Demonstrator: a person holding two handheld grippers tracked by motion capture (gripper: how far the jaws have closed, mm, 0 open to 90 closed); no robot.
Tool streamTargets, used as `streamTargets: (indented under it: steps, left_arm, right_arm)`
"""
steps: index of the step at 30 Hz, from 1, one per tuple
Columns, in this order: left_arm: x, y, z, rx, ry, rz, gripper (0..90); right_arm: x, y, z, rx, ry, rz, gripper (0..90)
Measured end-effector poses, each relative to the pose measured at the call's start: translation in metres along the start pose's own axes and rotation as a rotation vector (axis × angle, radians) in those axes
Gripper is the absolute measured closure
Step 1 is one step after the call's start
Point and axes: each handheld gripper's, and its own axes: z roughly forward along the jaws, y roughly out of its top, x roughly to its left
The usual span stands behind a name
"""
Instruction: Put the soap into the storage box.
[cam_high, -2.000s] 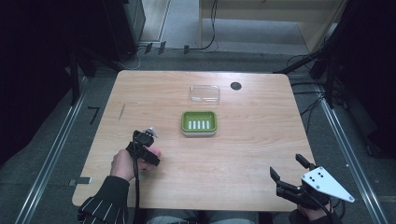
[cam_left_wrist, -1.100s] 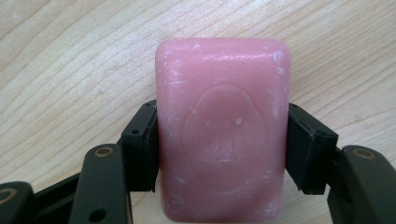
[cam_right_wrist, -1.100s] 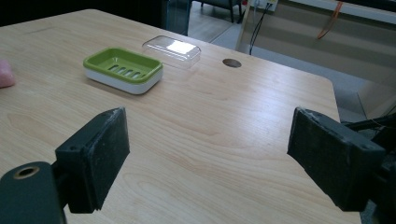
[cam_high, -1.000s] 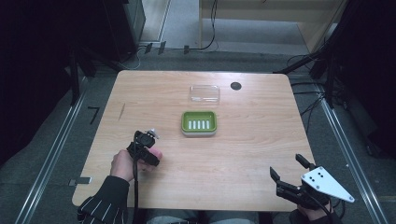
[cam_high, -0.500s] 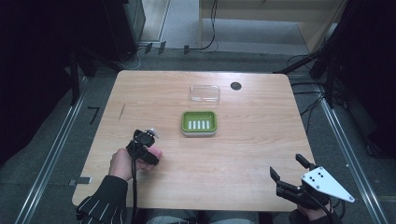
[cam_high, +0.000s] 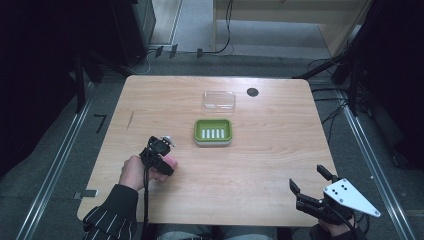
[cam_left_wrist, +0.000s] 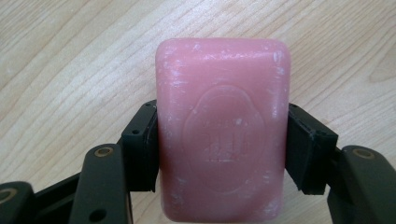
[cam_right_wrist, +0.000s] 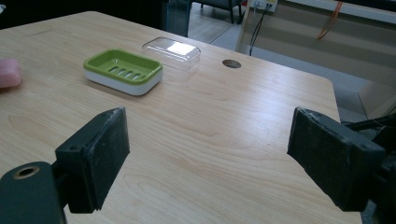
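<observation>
While the right gripper (cam_high: 309, 181) is idling with jaws spread wide and empty, the left gripper (cam_left_wrist: 219, 154) is clamping a pink rectangular soap bar (cam_left_wrist: 222, 128) over the wooden table (cam_left_wrist: 65, 60).

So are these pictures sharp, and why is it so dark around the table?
High view: light falls on the table, surroundings nearly black. Left gripper view: the soap between the jaws looks soft, its stamp unreadable. Right gripper view: near jaws blurred, the green dish sharper, glare on the clear lid.
</observation>
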Motion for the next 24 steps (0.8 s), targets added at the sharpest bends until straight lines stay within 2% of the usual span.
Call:
streamTargets:
  steps: [14,18,24]
  left_arm:
    - [-0.004,0.013,-0.004,-0.004,-0.014,0.06,38.6]
    - [-0.002,0.017,-0.007,-0.004,-0.029,0.077,38.6]
    - [-0.001,0.024,-0.011,-0.008,-0.026,0.109,38.6]
  right_arm:
    - [0.0,0.0,0.0,0.0,0.001,0.002,12.9]
    - [0.0,0.0,0.0,-0.001,0.001,0.003,12.9]
    - [0.0,0.0,0.0,-0.001,0.001,0.002,12.9]
